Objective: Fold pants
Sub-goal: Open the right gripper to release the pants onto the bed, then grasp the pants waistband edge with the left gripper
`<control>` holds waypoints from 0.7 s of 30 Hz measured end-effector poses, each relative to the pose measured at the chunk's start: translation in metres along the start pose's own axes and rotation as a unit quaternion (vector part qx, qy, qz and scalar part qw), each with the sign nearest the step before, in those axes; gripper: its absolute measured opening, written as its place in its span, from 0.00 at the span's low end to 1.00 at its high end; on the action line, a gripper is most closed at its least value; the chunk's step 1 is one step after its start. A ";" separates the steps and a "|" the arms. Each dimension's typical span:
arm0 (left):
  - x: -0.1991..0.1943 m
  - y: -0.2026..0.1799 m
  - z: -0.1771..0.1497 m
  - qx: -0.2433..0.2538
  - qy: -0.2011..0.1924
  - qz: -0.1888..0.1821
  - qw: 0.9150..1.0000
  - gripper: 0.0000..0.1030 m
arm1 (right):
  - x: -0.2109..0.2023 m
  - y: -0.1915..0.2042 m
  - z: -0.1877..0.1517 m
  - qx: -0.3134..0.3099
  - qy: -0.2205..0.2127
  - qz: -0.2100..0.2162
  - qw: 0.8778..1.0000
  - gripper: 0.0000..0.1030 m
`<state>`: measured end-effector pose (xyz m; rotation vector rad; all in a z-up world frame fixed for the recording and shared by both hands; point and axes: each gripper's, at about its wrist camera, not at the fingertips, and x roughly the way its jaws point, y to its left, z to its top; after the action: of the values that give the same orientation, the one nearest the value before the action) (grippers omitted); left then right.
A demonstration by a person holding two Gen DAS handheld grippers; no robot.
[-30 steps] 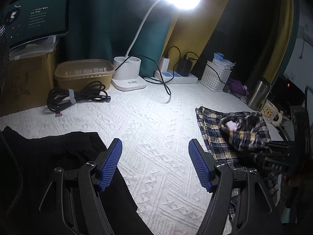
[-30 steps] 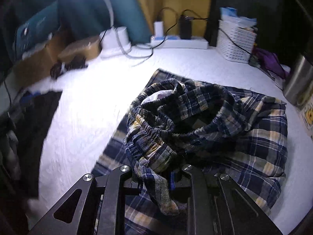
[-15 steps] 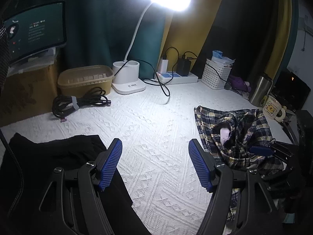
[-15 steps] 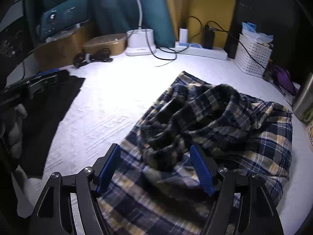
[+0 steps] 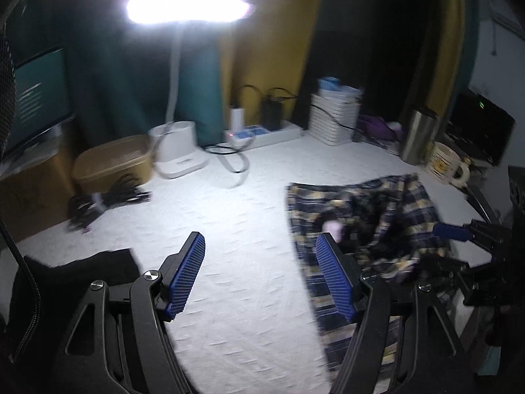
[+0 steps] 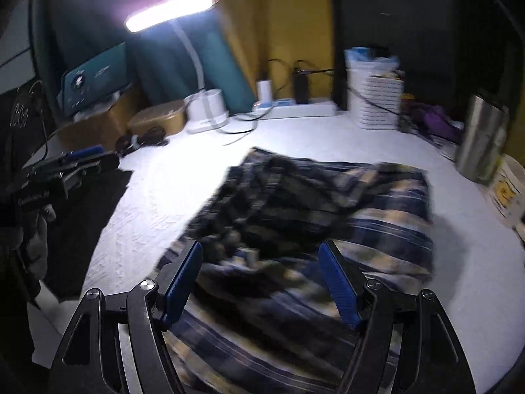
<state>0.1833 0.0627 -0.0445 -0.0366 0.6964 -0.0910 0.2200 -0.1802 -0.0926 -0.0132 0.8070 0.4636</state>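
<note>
Lying bunched on the white textured table cover [image 5: 229,229], the navy-and-cream plaid pants [image 6: 328,216] occupy the right part of the surface, with a crumpled heap of fabric on top of a flatter layer. No pad touches the cloth.

Right gripper [image 6: 262,279]: both blue ribbed pads stand wide apart above the near part of the pants. Nothing is clamped between them; the fabric lies below and beyond the fingertips. In the left wrist view the same tool [image 5: 459,239] shows at the right edge, over the near right side of the garment.

Left gripper [image 5: 259,272]: the jaws are spread wide and hold nothing. The left pad is over bare table cover; the right pad [image 5: 334,282] overlaps the left edge of the pants in the picture, but contact cannot be confirmed. In the right wrist view this tool [image 6: 65,167] appears at the far left, above a black cloth [image 6: 85,223] spread at the left edge of the table.

Along the back of the table:
- a white desk lamp with a lit oblong head [image 5: 187,6]
- a tan lidded plastic box [image 5: 111,161], with a coiled black cable [image 5: 105,197] in front of it
- a white power strip with plugs [image 5: 262,131]
- a white slatted basket [image 5: 334,121]

At the right stand a steel tumbler [image 6: 482,138] and a cream mug [image 5: 446,164]. Both views are motion-blurred.
</note>
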 end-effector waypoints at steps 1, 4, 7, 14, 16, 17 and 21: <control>0.004 -0.011 0.001 0.010 0.004 -0.009 1.000 0.68 | -0.004 -0.009 -0.003 0.009 -0.003 -0.006 1.000 0.73; 0.015 -0.035 0.003 0.033 0.015 -0.028 0.999 0.68 | -0.014 -0.033 -0.010 0.033 -0.011 -0.023 0.999 0.73; 0.028 -0.058 0.003 0.054 0.032 -0.047 0.997 0.68 | -0.020 -0.057 -0.019 0.060 -0.015 -0.037 0.997 0.73; 0.055 -0.105 -0.005 0.129 0.057 -0.074 0.987 0.68 | -0.022 -0.100 -0.035 0.107 -0.013 -0.055 0.993 0.73; 0.064 -0.112 -0.008 0.149 0.067 -0.069 0.984 0.68 | -0.021 -0.106 -0.037 0.114 -0.013 -0.055 0.992 0.73; 0.070 -0.114 -0.010 0.156 0.075 -0.066 0.983 0.61 | -0.020 -0.108 -0.038 0.117 -0.012 -0.054 0.992 0.73; 0.087 -0.113 -0.016 0.160 0.108 -0.052 0.980 0.29 | -0.014 -0.111 -0.038 0.120 -0.009 -0.052 0.991 0.73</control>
<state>0.2311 -0.0583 -0.1053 0.2481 0.8891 -0.3099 0.2301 -0.2927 -0.1272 0.1711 0.8360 0.2656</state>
